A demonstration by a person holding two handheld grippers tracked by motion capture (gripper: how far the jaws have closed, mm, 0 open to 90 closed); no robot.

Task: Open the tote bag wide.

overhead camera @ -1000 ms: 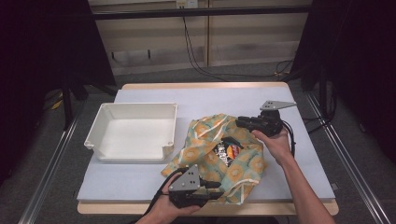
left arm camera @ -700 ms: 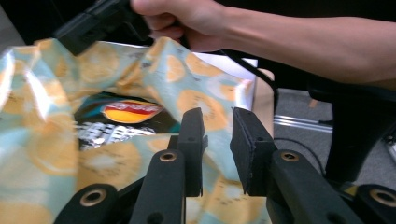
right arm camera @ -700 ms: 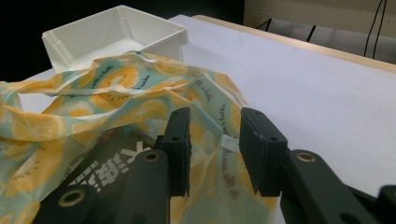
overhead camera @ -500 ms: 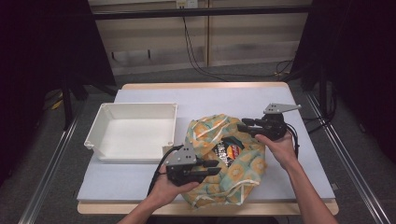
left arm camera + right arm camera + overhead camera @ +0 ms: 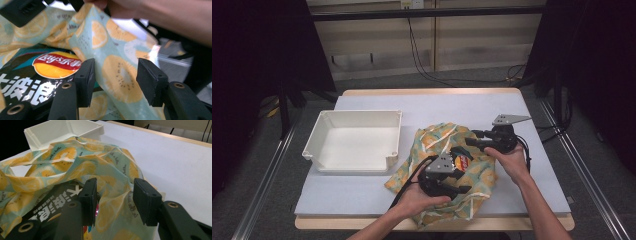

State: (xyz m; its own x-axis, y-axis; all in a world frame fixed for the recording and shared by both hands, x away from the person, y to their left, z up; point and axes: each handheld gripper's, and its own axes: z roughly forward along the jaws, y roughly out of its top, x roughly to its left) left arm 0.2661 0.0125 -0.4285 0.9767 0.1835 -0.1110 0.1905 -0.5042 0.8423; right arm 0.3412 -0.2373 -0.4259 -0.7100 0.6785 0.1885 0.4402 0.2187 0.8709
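Since a second ago the left gripper (image 5: pixel 451 186) has travelled up from the table's near edge onto the fruit-print fabric bag (image 5: pixel 439 142), and the right gripper (image 5: pixel 476 138) has dropped a little from the bag's far right corner toward its mouth. In the high view the bag lies crumpled on the white table (image 5: pixel 462 107), right of centre and near the front edge, just beside the empty white plastic bin (image 5: pixel 357 142), whose near right corner the cloth almost touches. A dark chip packet (image 5: pixel 460 159) with a red and yellow logo shows in the bag's opening, between the two grippers. In the left gripper view the jaws stand apart with a raised fold of the bag (image 5: pixel 117 72) running up between them; the cloth lies against the left pad, but the jaws have not closed on it, and the chip packet (image 5: pixel 40 72) lies to their left. The other hand (image 5: pixel 155 15) crosses the top of that view. In the right gripper view the jaws are likewise spread, with the bag's edge (image 5: pixel 117 195) rising into the gap, unpinched, the packet (image 5: pixel 50 207) below left and the bin (image 5: pixel 62 131) beyond. Each hand (image 5: pixel 419 197) grips its tool from the near side.
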